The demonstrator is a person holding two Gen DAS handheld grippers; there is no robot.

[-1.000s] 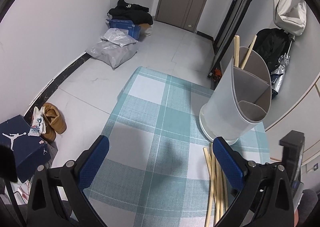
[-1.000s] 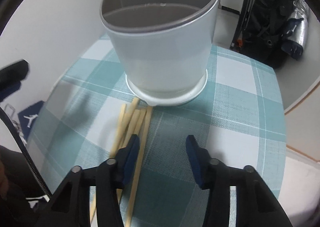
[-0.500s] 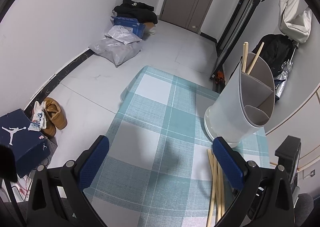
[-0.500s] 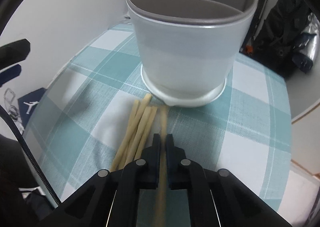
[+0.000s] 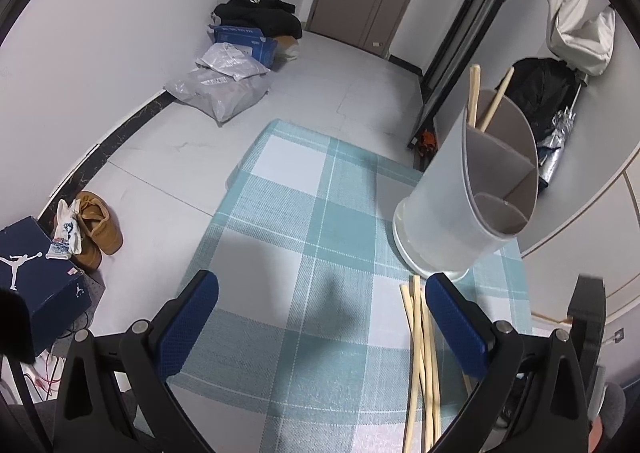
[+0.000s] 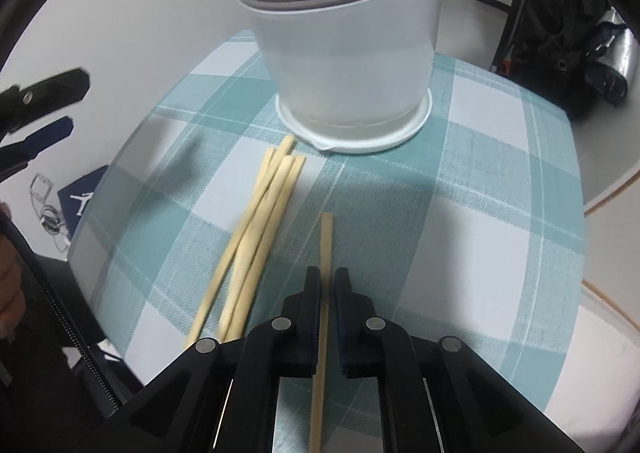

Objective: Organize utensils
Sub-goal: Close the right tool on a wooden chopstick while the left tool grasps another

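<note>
Chopsticks (image 6: 256, 229) on teal-checked cloth (image 6: 480, 237), grey tiled floor (image 5: 168, 157) beyond.

1. My left gripper's (image 5: 320, 317) camera looks steeply down across the checked tablecloth (image 5: 280, 221), the floor beyond.
2. My right gripper's (image 6: 326, 293) camera sits closer, facing the white holder (image 6: 348, 65) ahead.
3. Both share holder, cloth and loose chopsticks (image 6: 256, 229).
</note>
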